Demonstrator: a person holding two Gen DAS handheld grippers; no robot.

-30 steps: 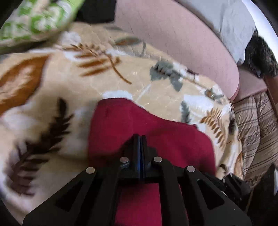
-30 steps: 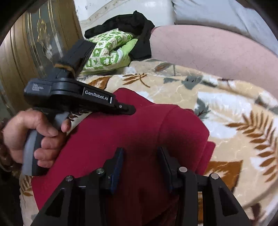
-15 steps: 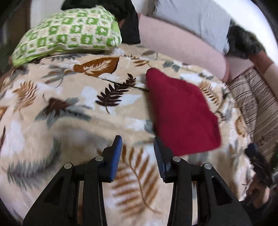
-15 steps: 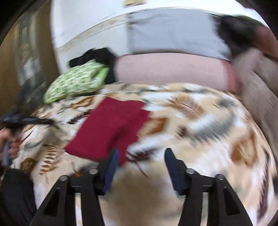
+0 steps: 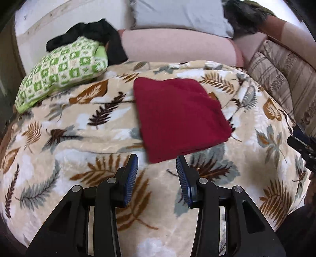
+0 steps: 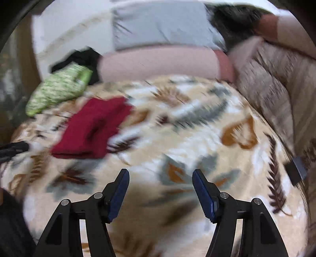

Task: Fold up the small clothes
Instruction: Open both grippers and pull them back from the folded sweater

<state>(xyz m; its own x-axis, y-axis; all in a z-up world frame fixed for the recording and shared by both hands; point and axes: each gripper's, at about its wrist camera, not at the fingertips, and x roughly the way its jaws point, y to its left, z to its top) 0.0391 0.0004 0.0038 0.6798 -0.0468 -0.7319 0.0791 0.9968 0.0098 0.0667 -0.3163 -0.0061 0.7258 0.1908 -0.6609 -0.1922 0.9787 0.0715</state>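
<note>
Left wrist view: left gripper (image 5: 157, 165), fingers wide apart, holding nothing, above a leaf-print blanket (image 5: 79, 138). Folded red garment (image 5: 177, 116) lying flat on the blanket just beyond the fingertips, at 12 o'clock, not touched. Green-and-white checked pillow (image 5: 61, 69) at 10 o'clock, a black cloth (image 5: 94, 33) behind it. Pink cushion (image 5: 177, 47) at 12 o'clock past the garment, grey pillow (image 5: 177, 15) above it. Striped cover (image 5: 280, 75) at 2 o'clock.

Right wrist view, blurred: right gripper (image 6: 161, 179), fingers wide apart, holding nothing, over the same blanket (image 6: 197, 138). Red garment (image 6: 92, 128) at 10 o'clock, well apart from the fingers. Green pillow (image 6: 59, 89) beyond it at 10 o'clock. Pink cushion (image 6: 158, 63) at 12 o'clock.
</note>
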